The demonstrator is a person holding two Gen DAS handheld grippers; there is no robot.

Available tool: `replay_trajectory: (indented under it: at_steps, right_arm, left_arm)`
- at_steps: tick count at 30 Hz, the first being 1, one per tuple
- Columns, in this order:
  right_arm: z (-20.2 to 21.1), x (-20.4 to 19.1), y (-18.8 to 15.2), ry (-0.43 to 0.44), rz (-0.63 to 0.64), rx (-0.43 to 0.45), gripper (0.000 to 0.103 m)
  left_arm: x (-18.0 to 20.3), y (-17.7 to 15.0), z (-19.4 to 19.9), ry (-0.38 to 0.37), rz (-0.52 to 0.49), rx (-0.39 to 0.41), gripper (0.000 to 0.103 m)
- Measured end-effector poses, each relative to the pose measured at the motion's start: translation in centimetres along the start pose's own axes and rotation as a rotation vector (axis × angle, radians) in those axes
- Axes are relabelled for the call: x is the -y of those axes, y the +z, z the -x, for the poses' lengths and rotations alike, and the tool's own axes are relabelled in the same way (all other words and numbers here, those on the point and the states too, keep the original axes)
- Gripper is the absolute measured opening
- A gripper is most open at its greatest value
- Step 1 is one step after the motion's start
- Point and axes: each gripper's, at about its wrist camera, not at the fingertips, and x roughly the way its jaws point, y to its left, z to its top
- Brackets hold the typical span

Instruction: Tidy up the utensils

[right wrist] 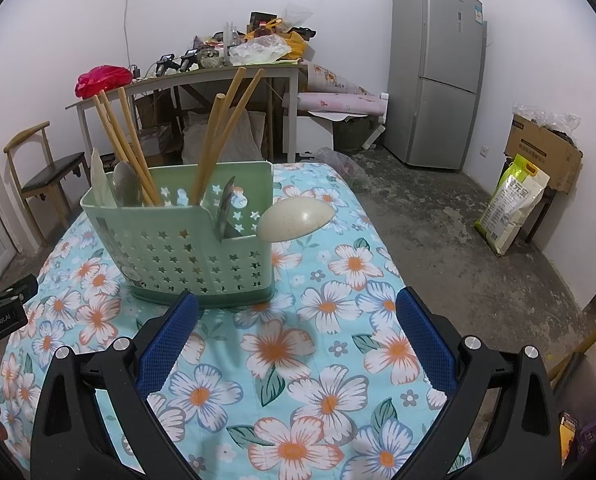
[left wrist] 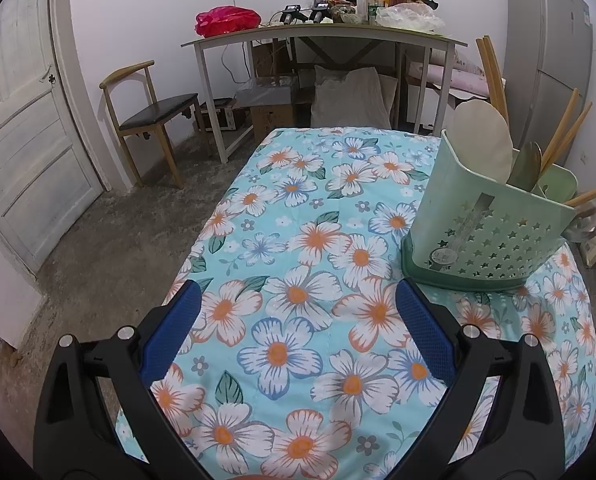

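A pale green utensil caddy [right wrist: 186, 248] with star holes stands on the floral tablecloth [right wrist: 298, 360]. It holds several wooden chopsticks [right wrist: 128, 148], a metal spoon [right wrist: 126, 186], a white rice paddle [right wrist: 98, 182] and a cream ladle [right wrist: 296, 219] whose bowl hangs over its right side. My right gripper [right wrist: 298, 312] is open and empty, just in front of the caddy. My left gripper [left wrist: 298, 300] is open and empty over bare cloth; the caddy [left wrist: 485, 232] stands to its right, with the paddle [left wrist: 483, 146] and chopsticks [left wrist: 493, 76] sticking up.
A cluttered desk [left wrist: 321, 36] and a chair [left wrist: 150, 116] stand beyond the table, a door [left wrist: 22, 128] at left. A fridge [right wrist: 437, 72], a cardboard box [right wrist: 545, 148] and a sack [right wrist: 513, 204] stand at right. The left gripper's body [right wrist: 2, 312] shows at the left edge.
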Motion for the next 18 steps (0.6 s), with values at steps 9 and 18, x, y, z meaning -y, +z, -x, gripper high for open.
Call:
replay_trajectory:
  at_steps: [9,18]
  right_arm:
    - [-0.04,0.1,-0.14,-0.002,0.0,-0.001,0.096]
    - [-0.05,0.11,-0.11,-0.002,0.0,-0.001,0.096]
  left_arm:
    - [-0.04,0.03,-0.02,0.0,0.001,-0.002,0.094]
    - [-0.04,0.05,0.0,-0.001,0.0,-0.002,0.094]
